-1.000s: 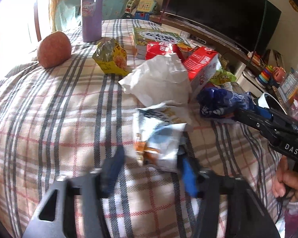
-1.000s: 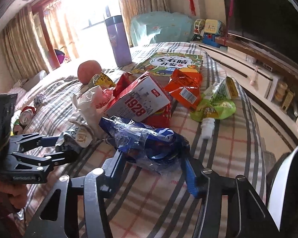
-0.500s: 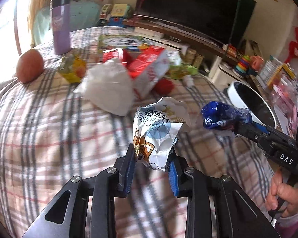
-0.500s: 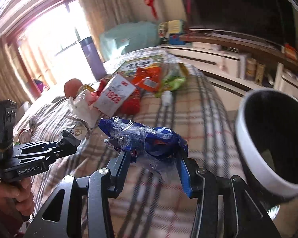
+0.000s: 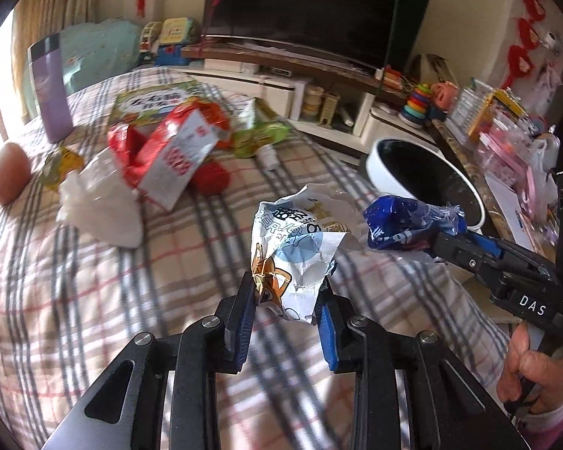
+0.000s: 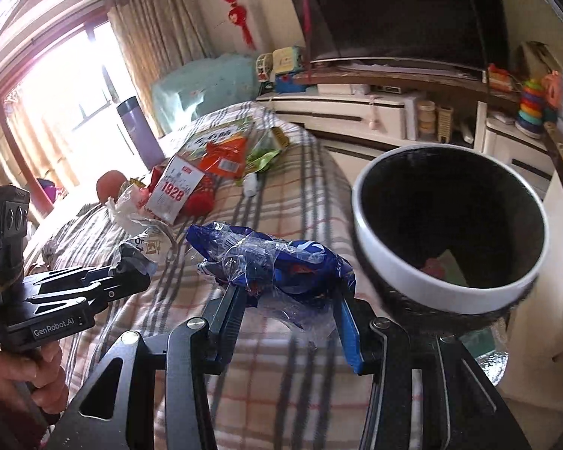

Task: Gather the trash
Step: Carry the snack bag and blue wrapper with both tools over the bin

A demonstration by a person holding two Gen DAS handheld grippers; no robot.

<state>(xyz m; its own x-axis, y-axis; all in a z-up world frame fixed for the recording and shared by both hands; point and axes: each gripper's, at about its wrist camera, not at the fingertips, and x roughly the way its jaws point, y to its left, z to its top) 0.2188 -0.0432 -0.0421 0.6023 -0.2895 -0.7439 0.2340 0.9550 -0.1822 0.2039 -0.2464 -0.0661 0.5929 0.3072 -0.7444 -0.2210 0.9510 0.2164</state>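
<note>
The left claw pinches a crumpled white snack wrapper above a plaid-covered bed. The right claw clamps a blue plastic wrapper, held beside the white rim of a dark-lined trash bin at the bed's edge. Farther back on the bed lie a red carton, a white crumpled bag, a green packet, a picture book, a purple flask and a reddish fruit. Nothing lies between the wrappers and the bin.
</note>
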